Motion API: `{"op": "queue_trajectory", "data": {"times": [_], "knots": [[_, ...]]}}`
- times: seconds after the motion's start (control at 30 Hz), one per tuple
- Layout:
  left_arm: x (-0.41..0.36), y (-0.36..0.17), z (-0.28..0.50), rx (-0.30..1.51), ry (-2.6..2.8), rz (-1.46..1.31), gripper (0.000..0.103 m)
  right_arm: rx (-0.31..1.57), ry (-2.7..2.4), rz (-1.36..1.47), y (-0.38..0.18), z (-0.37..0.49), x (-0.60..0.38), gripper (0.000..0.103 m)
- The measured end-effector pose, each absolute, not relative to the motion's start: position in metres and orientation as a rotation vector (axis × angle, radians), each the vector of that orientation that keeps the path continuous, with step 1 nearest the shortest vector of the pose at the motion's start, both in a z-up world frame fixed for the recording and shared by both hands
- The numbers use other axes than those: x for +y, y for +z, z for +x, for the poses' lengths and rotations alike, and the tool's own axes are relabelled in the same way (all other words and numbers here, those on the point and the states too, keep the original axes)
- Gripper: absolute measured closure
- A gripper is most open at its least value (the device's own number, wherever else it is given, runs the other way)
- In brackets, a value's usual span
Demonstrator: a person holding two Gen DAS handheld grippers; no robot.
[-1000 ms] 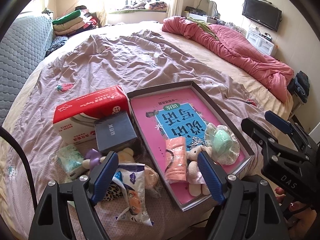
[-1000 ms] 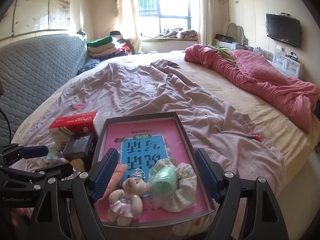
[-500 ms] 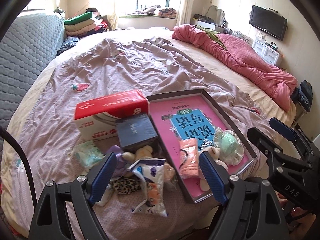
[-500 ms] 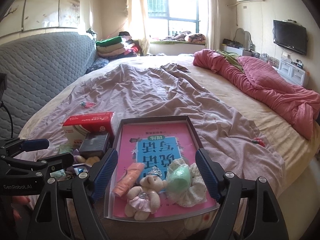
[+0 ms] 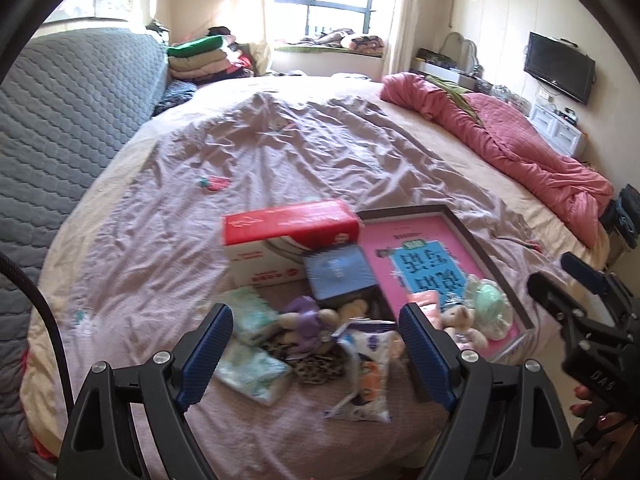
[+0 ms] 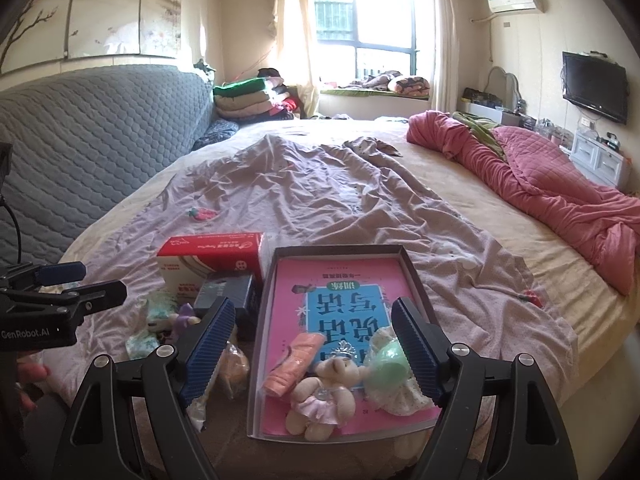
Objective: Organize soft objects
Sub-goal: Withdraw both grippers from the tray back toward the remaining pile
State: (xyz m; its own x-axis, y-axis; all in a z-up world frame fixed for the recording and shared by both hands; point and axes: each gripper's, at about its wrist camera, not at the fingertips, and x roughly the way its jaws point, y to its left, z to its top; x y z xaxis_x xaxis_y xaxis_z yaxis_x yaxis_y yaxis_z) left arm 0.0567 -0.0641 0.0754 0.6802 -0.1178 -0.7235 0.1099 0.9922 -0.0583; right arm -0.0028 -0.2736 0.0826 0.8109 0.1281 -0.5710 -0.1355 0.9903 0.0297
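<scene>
**Left wrist view: both grippers hanging wide and empty above the soft pile**

Left wrist camera is showing the left gripper (image 5: 316, 344) gaping wide, gripping nothing, hovering over loose soft things at its 12 o'clock: tissue packs (image 5: 256, 316), a purple plush (image 5: 304, 320), a snack pouch (image 5: 366, 372). These are looking light, squashy and crinkly; pinching each across its middle bulk seems safest.

At 2 o'clock the tray (image 6: 264, 300) is holding a coral roll (image 6: 296, 360), a teddy (image 6: 320, 400) and a green scrunchie (image 6: 386, 364). The right gripper (image 6: 310, 346) is likewise spread, empty.

Compared with a second ago, both cameras are sitting higher and further back, showing more bed.
</scene>
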Motion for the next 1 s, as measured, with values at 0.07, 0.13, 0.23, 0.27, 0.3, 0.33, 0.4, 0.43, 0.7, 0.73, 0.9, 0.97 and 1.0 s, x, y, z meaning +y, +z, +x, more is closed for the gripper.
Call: {"op": "queue_trajectory", "data": {"times": [0.07,0.13,0.23,0.27,0.3,0.33,0.4,0.43,0.7,0.73,0.9,0.97,1.0], "knots": [[-0.053,0.077,0.055,0.812,-0.11,-0.015,0.018,0.606,0.155,-0.014,0.085,-0.004,-0.269,0.021],[-0.04,0.077,0.053,0.814,-0.092,-0.03,0.018,0.605,0.171,-0.016,0.088,-0.005,-0.264,0.021],[-0.026,0.074,0.052,0.822,-0.069,-0.045,0.018,0.607,0.193,-0.032,0.09,-0.006,-0.254,0.021],[-0.022,0.073,0.051,0.824,-0.063,-0.048,0.018,0.608,0.199,-0.036,0.09,-0.006,-0.251,0.021],[-0.018,0.072,0.05,0.828,-0.057,-0.051,0.018,0.609,0.207,-0.04,0.09,-0.007,-0.248,0.021],[-0.014,0.07,0.05,0.83,-0.051,-0.055,0.018,0.612,0.216,-0.042,0.09,-0.008,-0.245,0.021],[-0.006,0.067,0.048,0.836,-0.04,-0.063,0.018,0.624,0.237,-0.049,0.088,-0.009,-0.237,0.021],[-0.004,0.065,0.047,0.839,-0.038,-0.067,0.018,0.629,0.246,-0.053,0.087,-0.009,-0.234,0.021],[0.014,0.046,0.043,0.88,-0.021,-0.083,0.018,0.683,0.318,-0.079,0.073,-0.011,-0.207,0.021],[0.014,0.043,0.043,0.886,-0.023,-0.085,0.018,0.692,0.326,-0.08,0.07,-0.012,-0.204,0.021],[0.018,0.026,0.042,0.919,-0.035,-0.107,0.018,0.739,0.351,-0.079,0.055,-0.01,-0.194,0.021],[0.019,0.02,0.043,0.93,-0.037,-0.113,0.018,0.767,0.361,-0.079,0.046,-0.009,-0.189,0.021],[0.019,0.017,0.044,0.936,-0.039,-0.115,0.018,0.778,0.365,-0.078,0.042,-0.009,-0.187,0.021]]}}
